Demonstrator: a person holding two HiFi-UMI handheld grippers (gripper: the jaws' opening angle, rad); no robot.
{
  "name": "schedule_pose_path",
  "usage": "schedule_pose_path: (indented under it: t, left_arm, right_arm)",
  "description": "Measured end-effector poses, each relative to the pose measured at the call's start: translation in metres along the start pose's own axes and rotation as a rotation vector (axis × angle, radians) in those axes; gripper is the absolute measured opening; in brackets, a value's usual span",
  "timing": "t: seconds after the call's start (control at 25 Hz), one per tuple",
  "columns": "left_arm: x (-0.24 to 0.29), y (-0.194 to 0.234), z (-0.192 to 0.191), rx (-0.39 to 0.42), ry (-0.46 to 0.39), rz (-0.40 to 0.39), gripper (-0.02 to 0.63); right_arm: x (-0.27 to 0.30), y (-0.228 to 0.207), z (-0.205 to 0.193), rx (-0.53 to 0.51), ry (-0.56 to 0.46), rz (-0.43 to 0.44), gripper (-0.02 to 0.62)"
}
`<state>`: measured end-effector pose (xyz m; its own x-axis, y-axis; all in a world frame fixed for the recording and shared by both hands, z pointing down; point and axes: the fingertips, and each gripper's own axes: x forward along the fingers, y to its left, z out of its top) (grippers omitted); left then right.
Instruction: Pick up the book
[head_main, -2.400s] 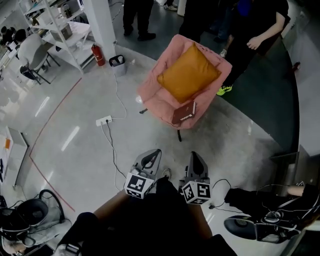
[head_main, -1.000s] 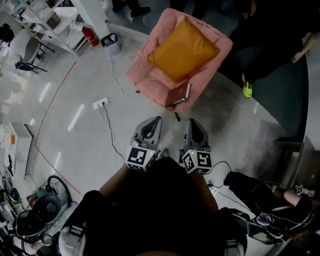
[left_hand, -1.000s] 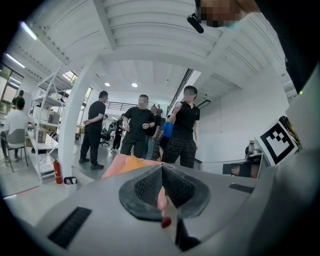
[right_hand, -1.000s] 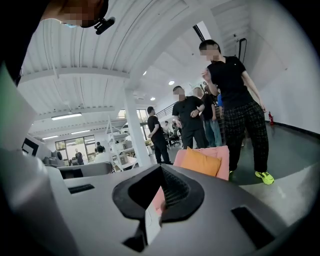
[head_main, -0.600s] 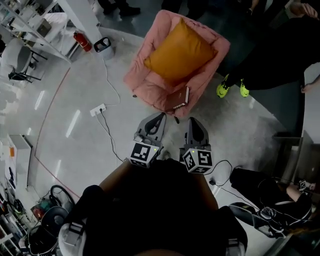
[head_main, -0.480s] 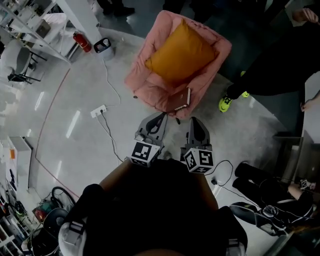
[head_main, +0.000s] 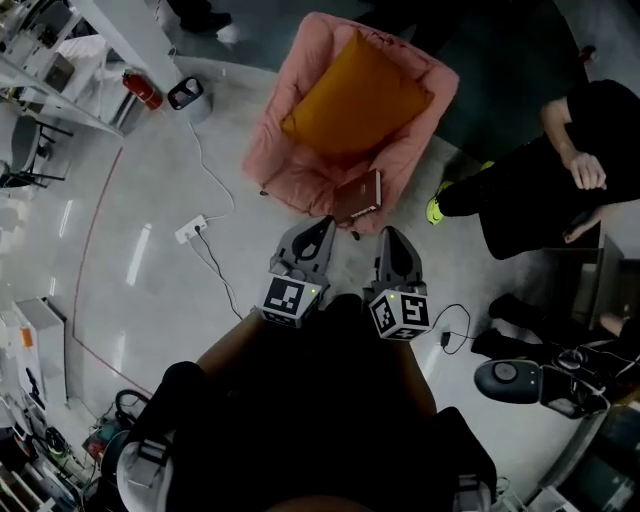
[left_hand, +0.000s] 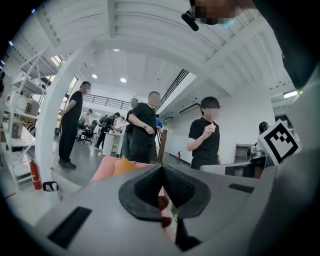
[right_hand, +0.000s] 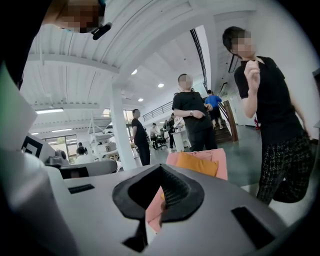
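A dark red book (head_main: 358, 195) lies on the front of the seat of a pink armchair (head_main: 290, 165), just below an orange cushion (head_main: 352, 95). Both grippers are held side by side, pointing at the chair from just short of its front edge. My left gripper (head_main: 322, 225) is shut and empty, its tip a little left of the book. Also shut and empty, my right gripper (head_main: 390, 236) sits slightly right of the book. In the left gripper view the armchair (left_hand: 111, 167) shows beyond the left gripper (left_hand: 161, 166). The right gripper view has the armchair (right_hand: 200, 162) past the right gripper (right_hand: 160, 168).
A person in black (head_main: 545, 185) stands right of the chair, and more people (left_hand: 142, 127) stand behind it. A power strip (head_main: 194, 229) with its cable lies on the floor to the left. A fire extinguisher (head_main: 141, 90), a bin (head_main: 185, 93) and floor equipment (head_main: 525, 380) are around.
Both grippers have moved forward toward the armchair, which now lies just ahead of their tips. A person in black has come into view at the right.
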<state>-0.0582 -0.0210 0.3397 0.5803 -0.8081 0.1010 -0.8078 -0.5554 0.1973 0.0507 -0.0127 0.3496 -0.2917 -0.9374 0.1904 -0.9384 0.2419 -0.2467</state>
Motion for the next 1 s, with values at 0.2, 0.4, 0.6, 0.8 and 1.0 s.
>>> schedule_pose_path:
  t: [0.2,0.4,0.6,0.8,1.0]
  left_arm:
    - [0.010,0.011,0.004,0.006,0.006,-0.027,0.008]
    - [0.024,0.015,0.002,-0.006,0.013,-0.048,0.008]
    - [0.049,0.014,-0.003,-0.009,0.018,-0.057,0.008]
    - [0.081,0.017,-0.003,-0.026,0.028,-0.050,0.008]
    - [0.108,0.021,-0.013,-0.030,0.042,-0.054,0.008]
  right_arm:
    - [0.010,0.001,-0.002,0.009,0.004,-0.030,0.002]
    - [0.020,-0.006,-0.002,0.012,0.009,-0.047,0.002]
    - [0.031,-0.023,-0.006,0.018,0.022,-0.054,0.002]
    - [0.051,-0.044,0.001,0.018,0.025,-0.053,0.002]
    - [0.074,-0.062,0.002,0.022,0.015,-0.041,0.002]
